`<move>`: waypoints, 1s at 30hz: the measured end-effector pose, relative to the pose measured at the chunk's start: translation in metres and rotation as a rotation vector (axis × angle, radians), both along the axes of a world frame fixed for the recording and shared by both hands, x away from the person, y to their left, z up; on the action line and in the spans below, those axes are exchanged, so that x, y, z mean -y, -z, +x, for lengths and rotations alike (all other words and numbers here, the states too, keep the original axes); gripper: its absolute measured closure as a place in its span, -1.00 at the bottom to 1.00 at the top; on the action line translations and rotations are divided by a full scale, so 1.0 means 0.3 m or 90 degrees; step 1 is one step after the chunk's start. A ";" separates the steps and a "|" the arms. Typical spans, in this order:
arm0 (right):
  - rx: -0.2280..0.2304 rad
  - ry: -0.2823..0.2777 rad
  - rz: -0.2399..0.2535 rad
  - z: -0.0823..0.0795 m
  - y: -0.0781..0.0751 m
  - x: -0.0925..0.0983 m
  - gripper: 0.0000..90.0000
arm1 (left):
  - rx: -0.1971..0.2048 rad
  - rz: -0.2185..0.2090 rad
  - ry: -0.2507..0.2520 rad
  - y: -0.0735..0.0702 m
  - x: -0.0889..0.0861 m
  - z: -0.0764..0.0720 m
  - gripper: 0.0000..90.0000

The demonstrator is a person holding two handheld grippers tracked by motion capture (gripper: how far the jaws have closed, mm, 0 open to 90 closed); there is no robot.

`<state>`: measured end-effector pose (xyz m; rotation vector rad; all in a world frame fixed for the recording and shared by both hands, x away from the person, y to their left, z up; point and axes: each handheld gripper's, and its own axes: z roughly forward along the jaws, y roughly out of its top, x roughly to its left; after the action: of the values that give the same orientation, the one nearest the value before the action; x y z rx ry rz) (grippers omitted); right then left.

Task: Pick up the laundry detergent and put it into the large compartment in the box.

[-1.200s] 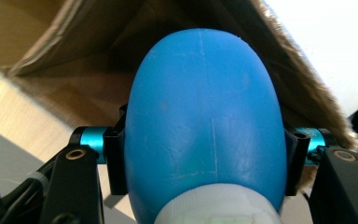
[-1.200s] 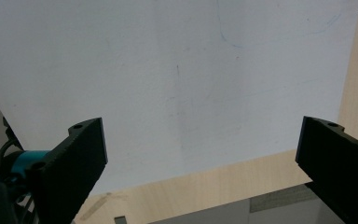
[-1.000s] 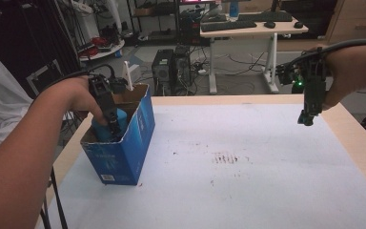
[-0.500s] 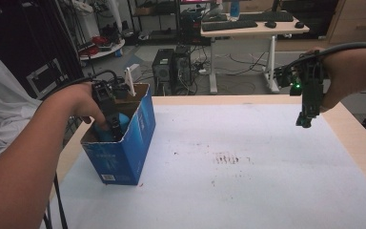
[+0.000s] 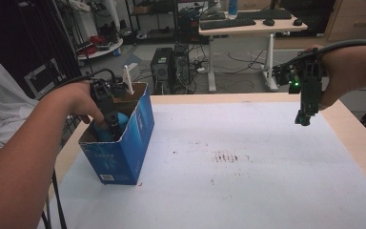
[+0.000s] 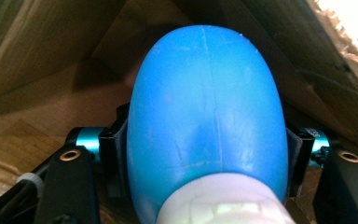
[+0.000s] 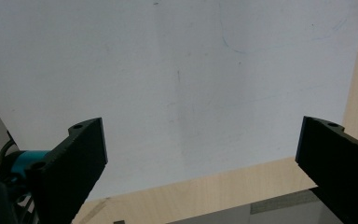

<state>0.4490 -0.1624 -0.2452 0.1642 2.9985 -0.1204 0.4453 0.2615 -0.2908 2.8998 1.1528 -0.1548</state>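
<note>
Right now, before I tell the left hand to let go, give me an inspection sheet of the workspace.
Surface: white sheet over a wooden table, with small dark smudges near its middle.
Job's things: blue cardboard box stands open at the table's left; blue rounded bottle with a white neck is inside it.
Clutter: nothing seen on the sheet.
Grippers: left gripper reaches into the box, jaws flanking the bottle and just easing open; right gripper hangs above the table's right, jaws wide, nothing between them.
Cables: black cable trails from the right gripper.
Surroundings: desk with keyboard, computer tower on the floor.
</note>
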 end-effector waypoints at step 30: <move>-0.005 -0.007 0.000 0.005 0.006 -0.005 -0.98 | 0.026 0.024 0.025 -0.167 0.013 -0.029 -0.62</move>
<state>0.4505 -0.1610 -0.2470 0.1479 3.0061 -0.1196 0.4366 0.2576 -0.2408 2.9446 1.1046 -0.0747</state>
